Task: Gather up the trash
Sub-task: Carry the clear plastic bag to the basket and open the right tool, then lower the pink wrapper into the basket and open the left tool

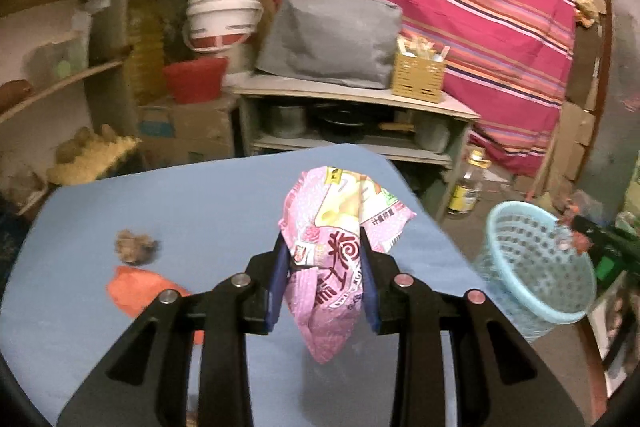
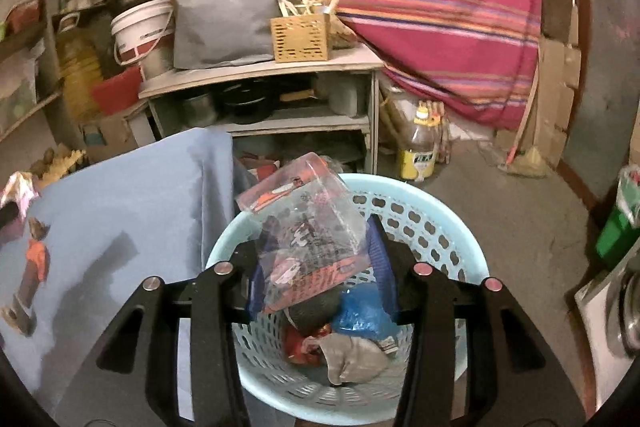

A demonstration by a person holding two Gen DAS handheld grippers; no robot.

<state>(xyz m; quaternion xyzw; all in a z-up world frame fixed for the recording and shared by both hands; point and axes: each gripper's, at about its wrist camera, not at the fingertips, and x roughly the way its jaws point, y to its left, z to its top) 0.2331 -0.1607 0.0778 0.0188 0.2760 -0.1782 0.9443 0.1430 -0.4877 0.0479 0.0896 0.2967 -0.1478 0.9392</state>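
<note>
My left gripper (image 1: 320, 239) is shut on a crumpled pink snack wrapper (image 1: 340, 211), held up over the blue-covered table (image 1: 200, 207). A brown clump (image 1: 134, 247) and an orange scrap (image 1: 136, 291) lie on the cloth to its left. A light blue perforated basket (image 1: 536, 263) stands off the table's right edge. My right gripper (image 2: 316, 239) hangs directly over that basket (image 2: 440, 211), shut on a clear wrapper with red print (image 2: 308, 235). Inside the basket lie a blue wrapper (image 2: 360, 311), a grey wad (image 2: 352, 359) and red scraps.
A low grey shelf (image 2: 260, 71) with pots stands behind the table. A yellow-labelled bottle (image 2: 418, 151) and a broom (image 2: 524, 163) are on the concrete floor beyond the basket. A green box (image 2: 616, 231) sits at the right. A striped red cloth hangs behind.
</note>
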